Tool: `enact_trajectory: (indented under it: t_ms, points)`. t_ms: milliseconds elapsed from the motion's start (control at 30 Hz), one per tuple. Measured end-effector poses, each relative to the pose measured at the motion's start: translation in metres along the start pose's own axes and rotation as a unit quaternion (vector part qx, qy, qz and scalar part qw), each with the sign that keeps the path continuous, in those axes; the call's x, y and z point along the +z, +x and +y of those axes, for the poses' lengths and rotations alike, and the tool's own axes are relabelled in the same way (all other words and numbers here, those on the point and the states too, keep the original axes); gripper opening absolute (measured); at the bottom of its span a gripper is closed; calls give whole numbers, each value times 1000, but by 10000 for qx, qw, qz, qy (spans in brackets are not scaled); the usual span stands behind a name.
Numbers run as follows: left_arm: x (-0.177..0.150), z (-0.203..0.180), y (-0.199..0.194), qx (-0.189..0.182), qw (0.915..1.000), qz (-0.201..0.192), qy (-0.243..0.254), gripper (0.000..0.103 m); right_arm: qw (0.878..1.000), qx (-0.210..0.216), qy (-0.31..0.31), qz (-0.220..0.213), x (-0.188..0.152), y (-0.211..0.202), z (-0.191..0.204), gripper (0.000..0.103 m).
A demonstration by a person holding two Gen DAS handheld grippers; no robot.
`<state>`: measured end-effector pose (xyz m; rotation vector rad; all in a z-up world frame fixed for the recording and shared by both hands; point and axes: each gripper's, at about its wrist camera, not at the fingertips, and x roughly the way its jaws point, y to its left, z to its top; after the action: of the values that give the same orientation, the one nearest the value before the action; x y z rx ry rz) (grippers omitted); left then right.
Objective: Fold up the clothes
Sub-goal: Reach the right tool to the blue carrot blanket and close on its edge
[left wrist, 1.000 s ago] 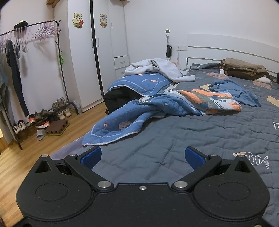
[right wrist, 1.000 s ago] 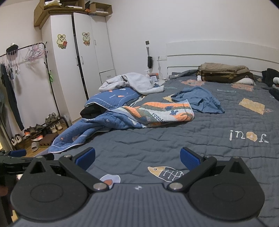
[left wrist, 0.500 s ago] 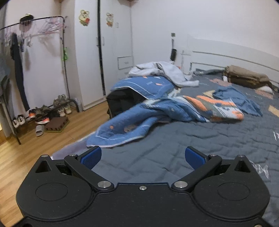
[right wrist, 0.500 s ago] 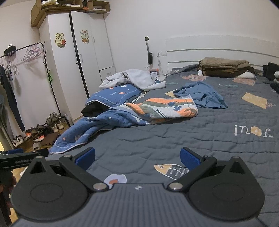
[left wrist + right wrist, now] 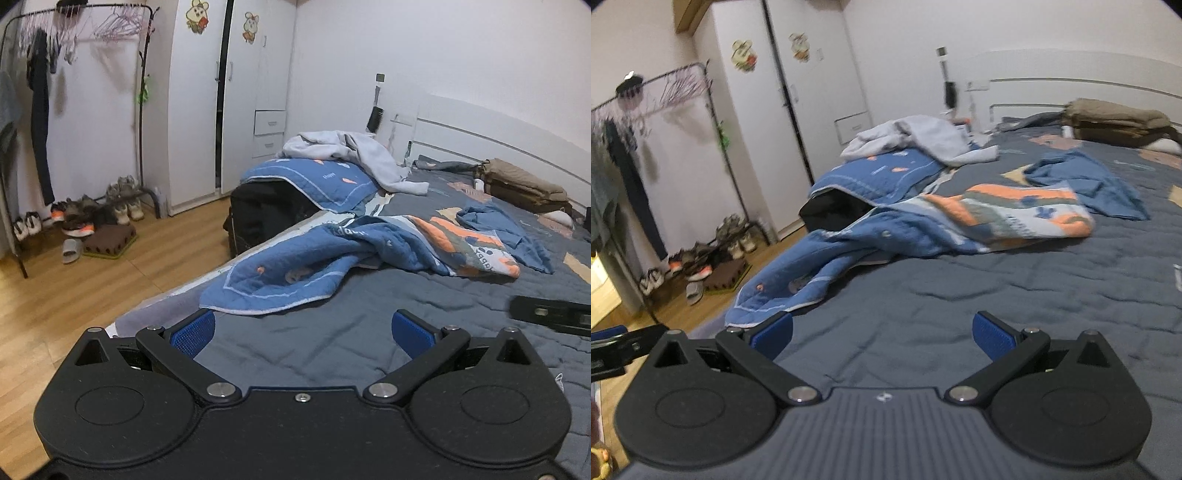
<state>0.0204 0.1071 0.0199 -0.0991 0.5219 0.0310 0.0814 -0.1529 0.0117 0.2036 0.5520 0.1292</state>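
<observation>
A crumpled blue quilted garment [image 5: 295, 273] [image 5: 827, 266] with orange marks lies at the bed's left edge, joined to an orange and white patterned piece [image 5: 476, 247] [image 5: 1015, 218]. A smaller blue garment [image 5: 506, 229] [image 5: 1086, 184] lies beyond it, and a pale grey one [image 5: 343, 151] [image 5: 916, 136] tops a blue heap. My left gripper [image 5: 302, 328] is open above the grey bedspread, just short of the blue garment's hem. My right gripper [image 5: 882, 330] is open too, nothing between its fingers, and it also shows in the left wrist view [image 5: 550, 314].
The grey quilted bedspread [image 5: 443, 306] [image 5: 997, 295] covers the bed. Folded brown clothes [image 5: 524, 184] [image 5: 1115, 118] rest by the headboard. A black bag [image 5: 266, 218] stands beside the bed. A clothes rack [image 5: 74, 55], shoes [image 5: 92, 218] and a white wardrobe [image 5: 207, 92] line the left wall over wood floor.
Both grippers have moved forward and left toward the blue garment at the bed's edge, which now looks nearer. The right gripper has come into the left wrist view. Both stay open.
</observation>
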Motion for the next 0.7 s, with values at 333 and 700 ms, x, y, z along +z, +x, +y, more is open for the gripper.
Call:
enact_trajectory:
  t_ms: [333,700]
  points:
    - [7,39,6,-150,9978,-11,-651,103,9967,747,-76,305,6,88,40,103]
    - [7,57,13,-367,9927,30,-1150,103,9935,1010,154,502,11,189,64,103]
